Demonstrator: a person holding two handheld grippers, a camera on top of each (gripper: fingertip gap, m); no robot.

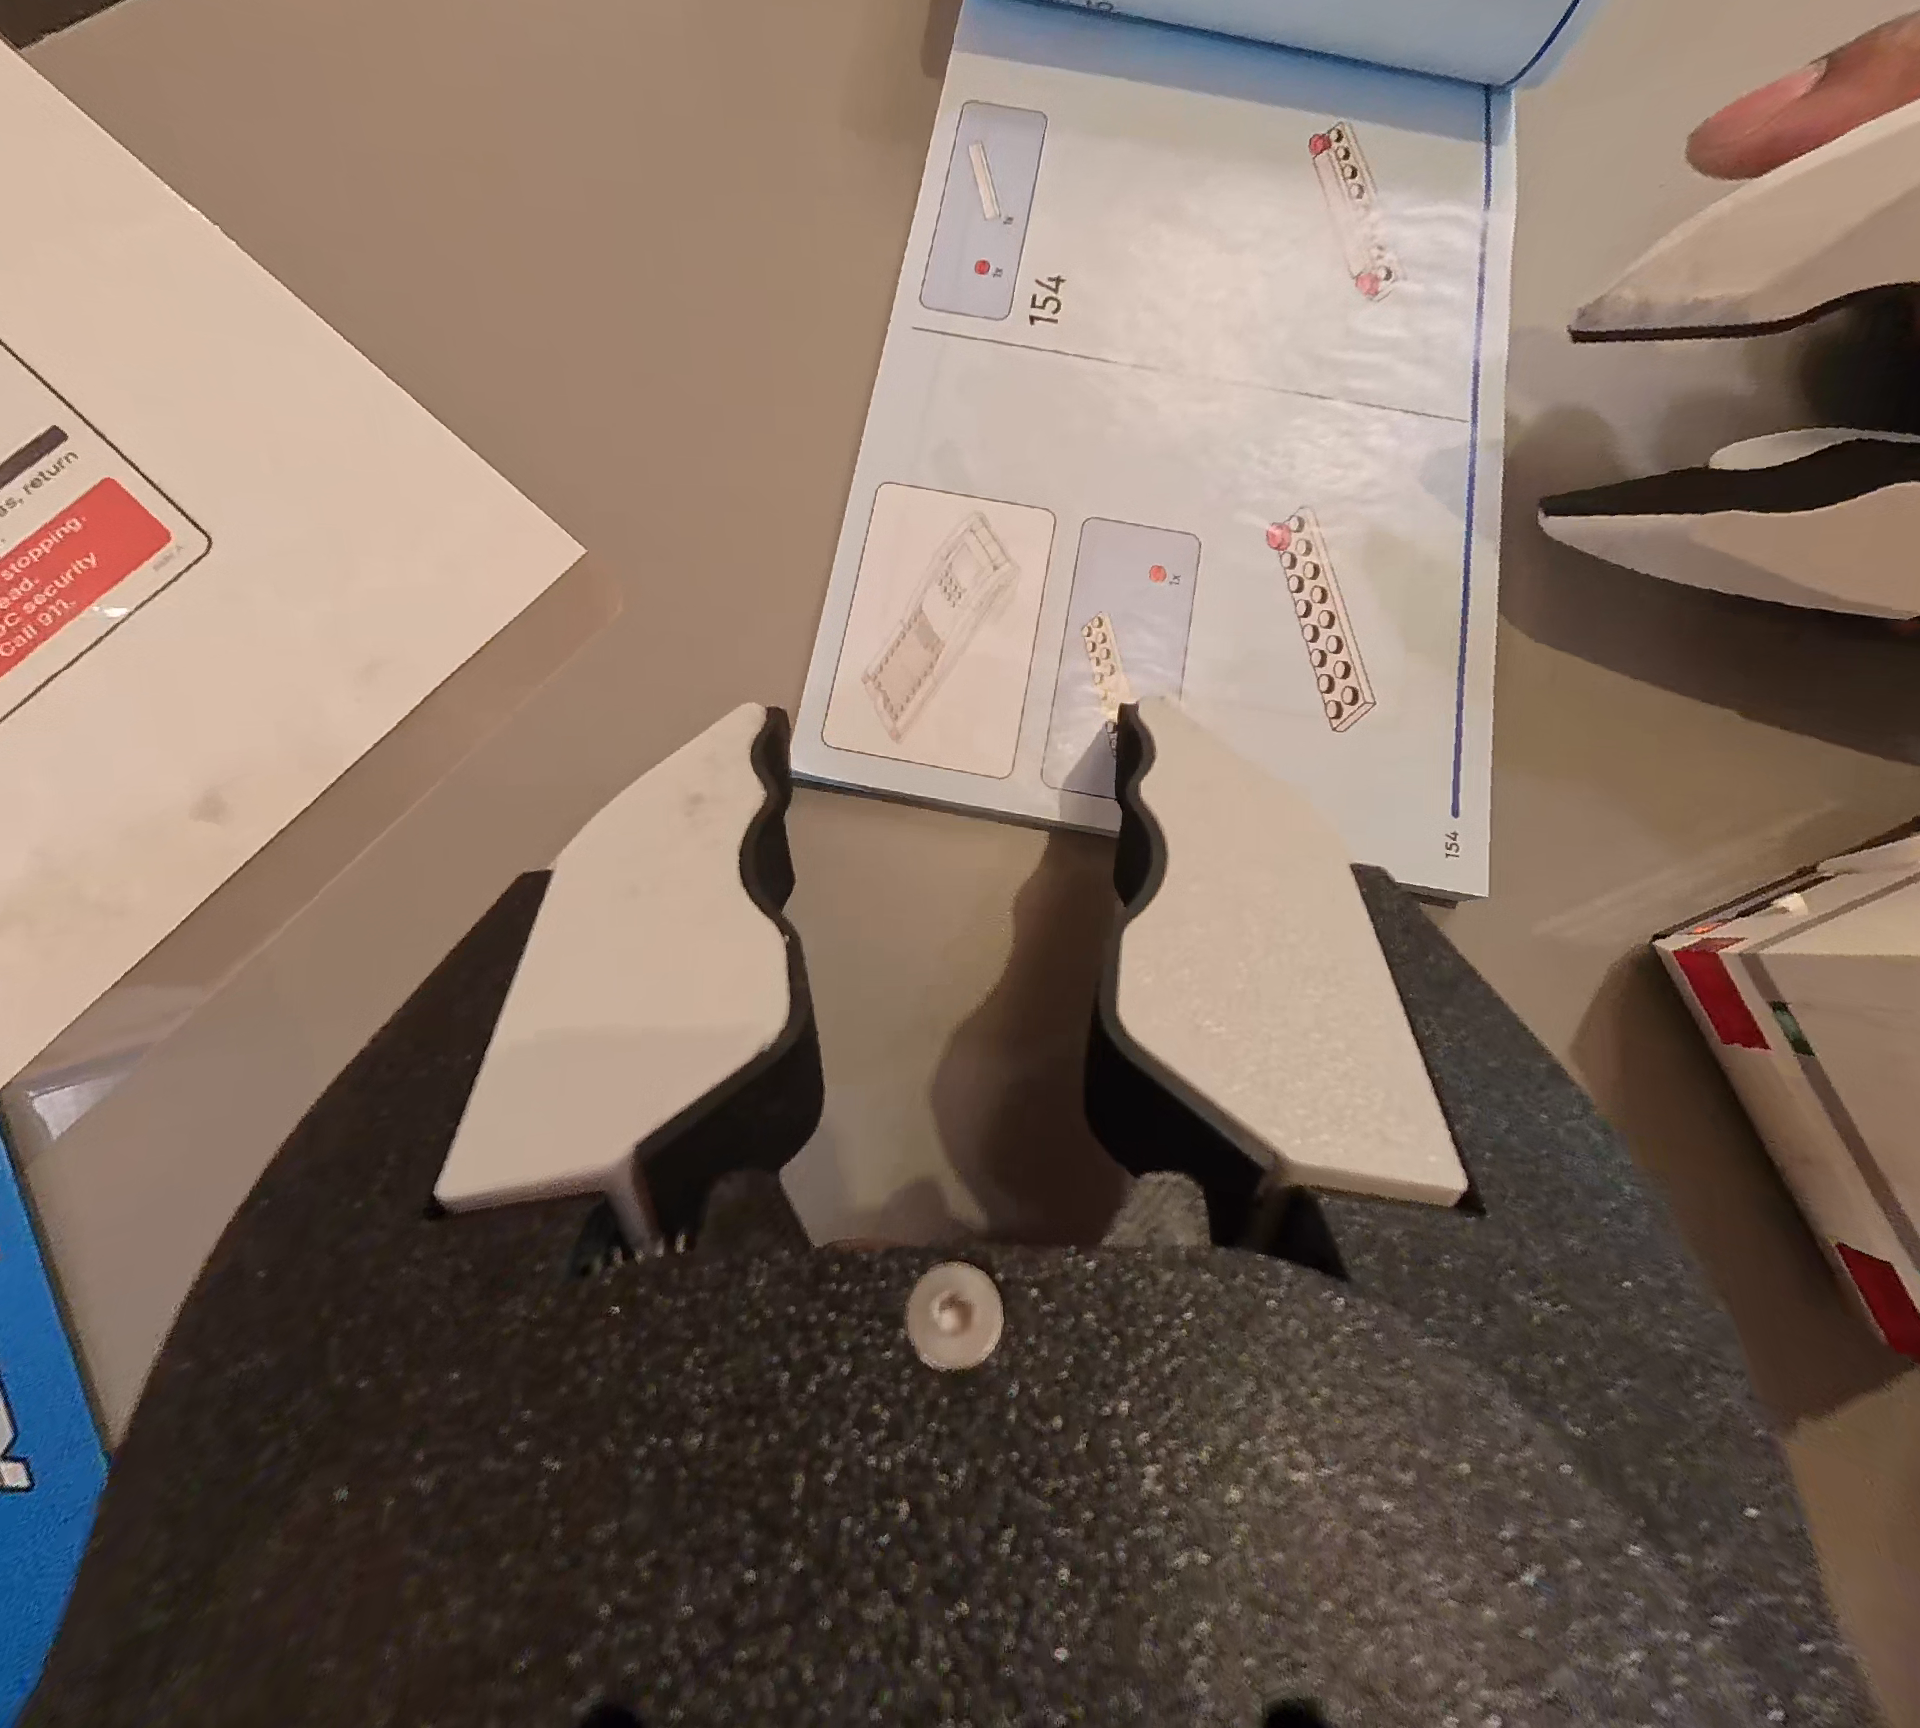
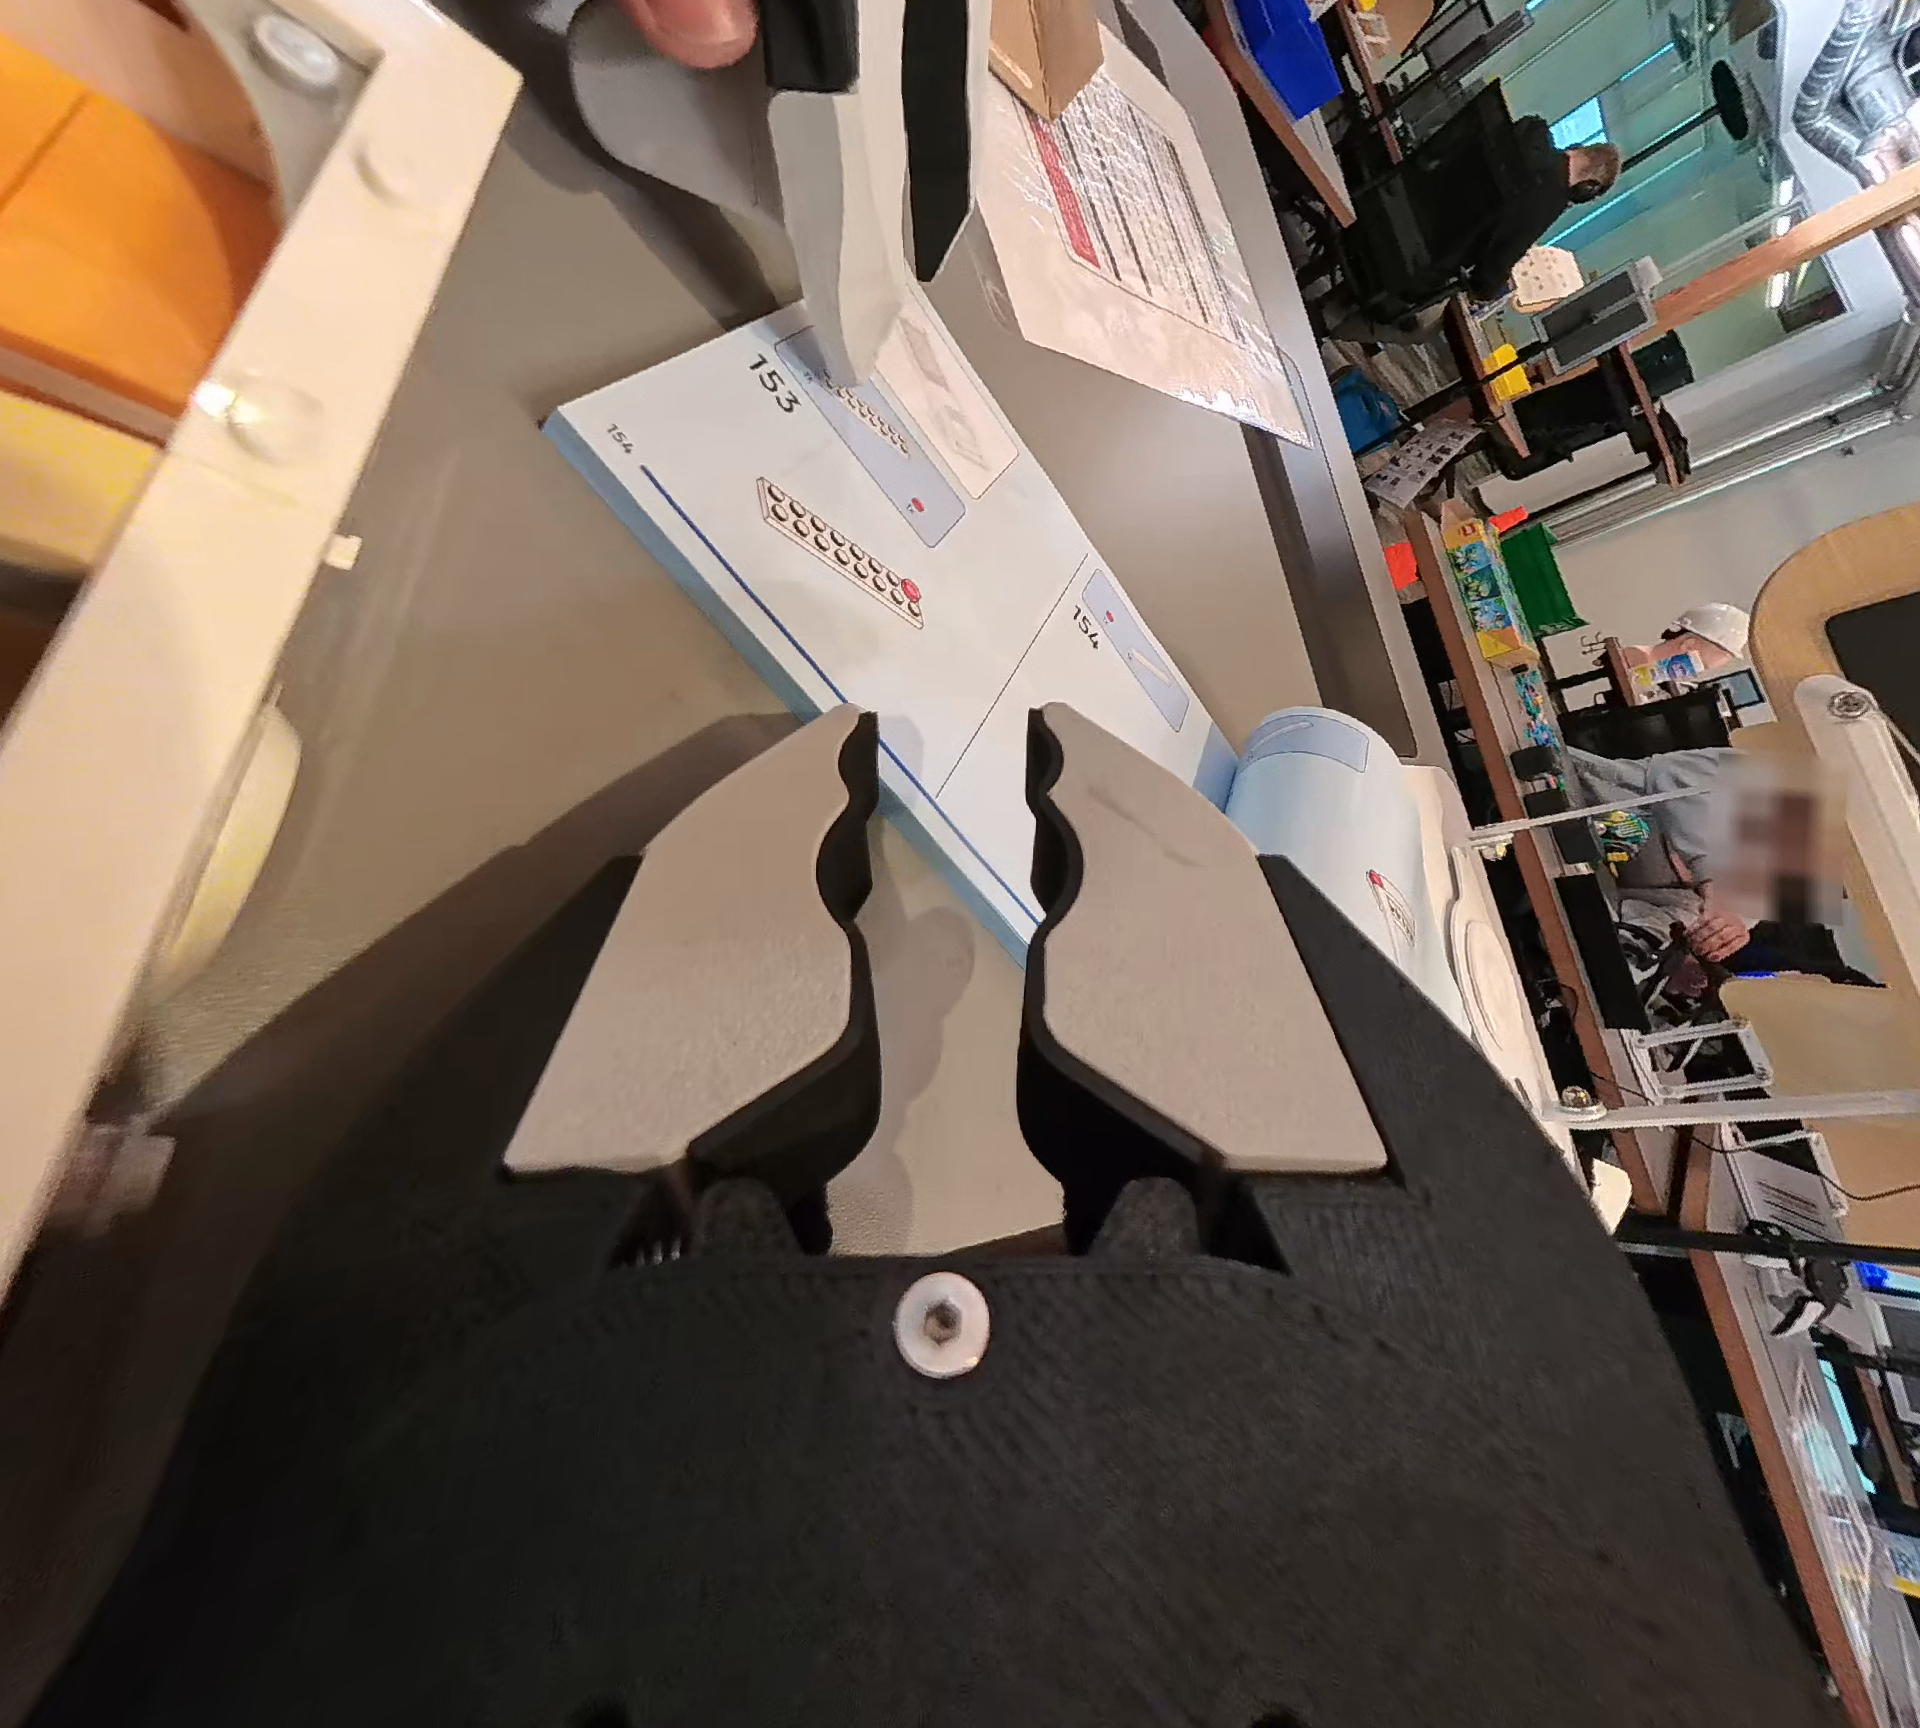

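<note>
Right wrist view alone shows left tool [image 2: 862,348] tip on booklet [image 2: 862,598]

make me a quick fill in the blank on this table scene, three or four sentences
1. The instruction booklet lies ____ on the grey table.
2. Both the left gripper and the right gripper have their jaws ____, with nothing between the pads.
3. The drawings on the booklet's page show a long studded plate with small round ____ pieces on it.
4. In the left wrist view, the white laminated sheet lies to the ____ of the booklet.

Missing words: open; open; red; left
</note>
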